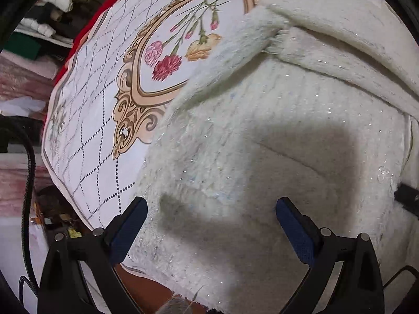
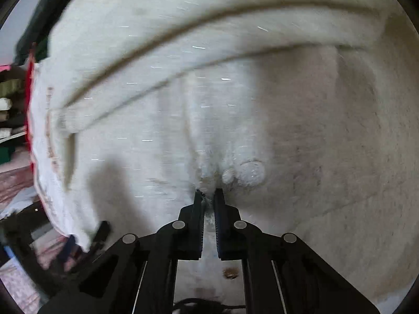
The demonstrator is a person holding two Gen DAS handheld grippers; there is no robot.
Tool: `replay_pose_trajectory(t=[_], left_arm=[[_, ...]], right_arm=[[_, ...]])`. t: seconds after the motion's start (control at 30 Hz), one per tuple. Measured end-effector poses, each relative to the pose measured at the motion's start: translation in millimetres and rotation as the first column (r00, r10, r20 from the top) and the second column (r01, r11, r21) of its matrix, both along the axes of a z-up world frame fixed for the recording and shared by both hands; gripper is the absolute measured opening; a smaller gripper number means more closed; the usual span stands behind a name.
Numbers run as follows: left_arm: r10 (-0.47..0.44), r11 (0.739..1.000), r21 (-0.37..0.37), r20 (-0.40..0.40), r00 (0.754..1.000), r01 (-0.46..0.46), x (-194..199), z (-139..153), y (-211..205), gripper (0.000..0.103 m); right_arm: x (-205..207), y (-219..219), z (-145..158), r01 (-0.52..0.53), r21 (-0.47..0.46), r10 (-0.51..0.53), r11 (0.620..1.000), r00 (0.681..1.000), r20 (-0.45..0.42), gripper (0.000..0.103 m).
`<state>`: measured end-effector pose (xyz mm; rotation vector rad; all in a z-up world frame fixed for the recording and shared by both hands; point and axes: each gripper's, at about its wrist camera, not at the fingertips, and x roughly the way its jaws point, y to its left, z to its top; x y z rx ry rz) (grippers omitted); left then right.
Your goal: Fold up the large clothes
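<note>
Garment: a cream fluffy sweater (image 1: 275, 136) lies spread over a desk covered by a flower-printed cloth (image 1: 104, 120); it fills most of both wrist views.

Sleeve: a long sleeve (image 1: 327, 39) is already folded across the body, running as a band from the far left edge toward the right.

Left fingers: the left gripper (image 1: 210, 225) hovers over the near left part of the sweater with its fingers spread wide and nothing between them; the hem edge lies just below and the cloth-covered desk shows to their left.

Right fingers: the right gripper (image 2: 208, 204) is pinched nearly together on a small tuft of the sweater's fabric (image 2: 209, 183), which bunches up just ahead of the tips.

Key relation: the right hand is the one with a hold; the fabric runs away from its fingers toward the folded sleeve (image 2: 183, 60), so the fold line seems to run across the view, left to right.

Nearer hand: the right, in contact; the left is apart from the fabric, above it.

Blur: the right wrist view is streaked, so the exact depth of the pinch cannot be told.

Likely step: lifting the held edge over toward the sleeve band.
</note>
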<state>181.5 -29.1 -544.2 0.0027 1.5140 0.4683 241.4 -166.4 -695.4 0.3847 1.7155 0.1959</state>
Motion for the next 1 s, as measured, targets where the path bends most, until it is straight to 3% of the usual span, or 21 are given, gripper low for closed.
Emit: replay_pose_trajectory(t=[0.13, 0.23, 0.3, 0.33, 0.43, 0.47, 0.63, 0.8, 1.0], left_arm=[[0.016, 0.999, -0.032, 0.014, 1.0, -0.016, -5.3, 1.6, 15.4, 0.1], [0.035, 0.997, -0.072, 0.028, 0.999, -0.033, -6.6, 13.1, 22.8, 0.1], [0.025, 0.997, -0.081, 0.063, 0.998, -0.02, -3.8, 27.8, 20.4, 0.1], [0.017, 0.997, -0.075, 0.078, 0.997, -0.011, -2.1, 33.6, 16.7, 0.1], [-0.011, 1.0, -0.026, 0.118, 0.993, 0.014, 6.5, 52.0, -3.4, 0.1], [-0.018, 1.0, -0.006, 0.13, 0.991, 0.019, 8.8, 56.6, -10.1, 0.1], [-0.013, 0.999, 0.045, 0.166, 0.986, 0.006, 21.3, 65.5, -45.9, 0.1], [0.017, 0.993, 0.115, 0.141, 0.99, -0.033, 28.4, 49.4, -88.5, 0.1], [0.145, 0.959, 0.235, 0.085, 0.986, -0.161, 26.5, 25.3, -133.6, 0.1]], right_arm=[[4.0, 27.9, 12.1, -0.074, -0.007, 0.074, 0.997, 0.997, 0.03, 0.007], [11.0, 16.6, 9.6, -0.061, 0.011, 0.061, 0.998, 0.998, -0.008, 0.009], [14.9, 2.9, 25.5, -0.062, 0.005, 0.062, 0.998, 0.998, 0.026, 0.01], [14.6, -7.4, 38.4, -0.06, -0.014, 0.061, 0.998, 0.997, 0.056, 0.017], [22.2, -48.9, 80.6, -0.039, -0.073, 0.05, 0.997, 0.988, 0.148, 0.051], [26.7, -65.2, 93.5, -0.031, -0.097, 0.048, 0.995, 0.983, 0.176, 0.056], [51.8, -147.0, 127.7, -0.027, -0.256, 0.091, 0.966, 0.966, 0.24, 0.056], [80.3, -208.4, 105.6, -0.072, -0.302, 0.147, 0.951, 0.961, 0.234, 0.056], [117.4, -213.9, 30.1, -0.237, -0.261, 0.285, 0.936, 0.944, 0.167, 0.055]])
